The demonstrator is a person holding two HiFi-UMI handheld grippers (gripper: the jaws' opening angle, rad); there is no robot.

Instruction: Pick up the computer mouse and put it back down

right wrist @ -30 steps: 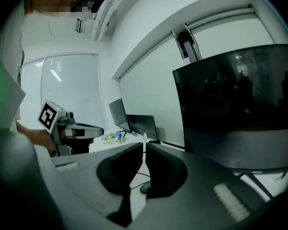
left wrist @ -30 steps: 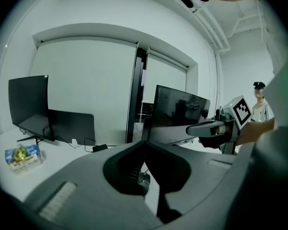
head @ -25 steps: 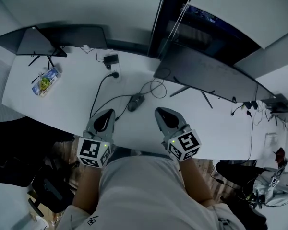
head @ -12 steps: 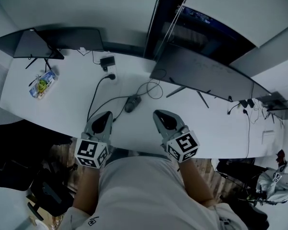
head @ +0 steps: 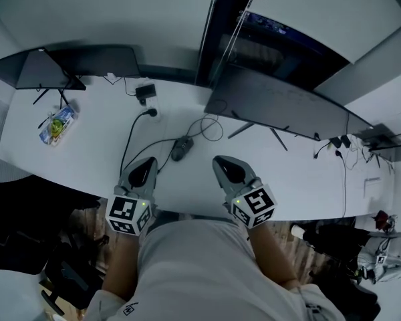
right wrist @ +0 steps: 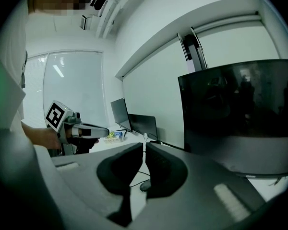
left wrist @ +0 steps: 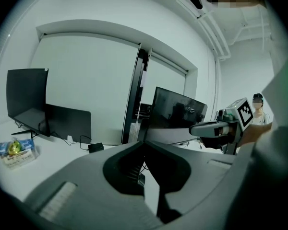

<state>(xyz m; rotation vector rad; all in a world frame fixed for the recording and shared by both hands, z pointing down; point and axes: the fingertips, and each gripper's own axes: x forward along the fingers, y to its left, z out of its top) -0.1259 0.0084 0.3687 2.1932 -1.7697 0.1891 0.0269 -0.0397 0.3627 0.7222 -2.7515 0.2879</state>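
Open white surface (head: 87,154) flanks dark oval computer mouse (head: 181,148), long axis diagonal, near-left to far-right; left tool (head: 149,161) and right tool (head: 220,160) closed, empty.

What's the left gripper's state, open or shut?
Shut: the left gripper's jaws meet at their tips, with nothing between them.

Catching only a dark sliver of the computer mouse (right wrist: 145,185), mostly blocked by the jaws of the right gripper (right wrist: 144,145). Can't read the print on the snack packet (head: 56,123) at far left, too small. Losing the right-hand monitor (right wrist: 240,119) off the right edge.
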